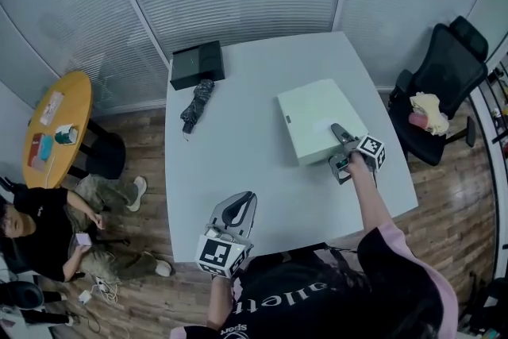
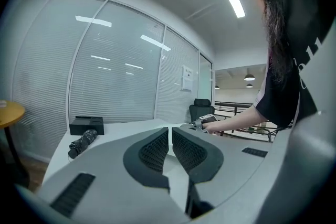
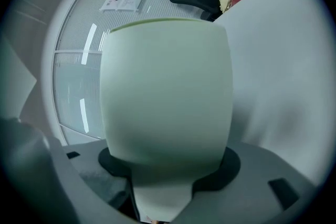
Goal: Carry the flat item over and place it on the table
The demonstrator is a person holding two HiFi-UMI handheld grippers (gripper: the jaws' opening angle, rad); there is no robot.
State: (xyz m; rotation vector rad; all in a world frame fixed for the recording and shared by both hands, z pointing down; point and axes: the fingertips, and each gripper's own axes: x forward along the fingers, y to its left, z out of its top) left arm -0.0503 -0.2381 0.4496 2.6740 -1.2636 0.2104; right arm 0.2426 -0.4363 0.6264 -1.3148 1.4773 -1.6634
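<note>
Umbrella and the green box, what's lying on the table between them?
Nothing: in the head view the table is bare between the umbrella and the green box.

even ceiling light | fisheye edges, dark corners | near objects blurred

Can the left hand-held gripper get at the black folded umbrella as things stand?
Likely yes: left hand-held gripper is empty, jaws together, and only bare white table lies between it and the black folded umbrella.

Lower jaw of the right gripper point(image 1: 340, 145) out of sight, probably beneath the pale green flat case point(image 1: 317, 119).
</note>
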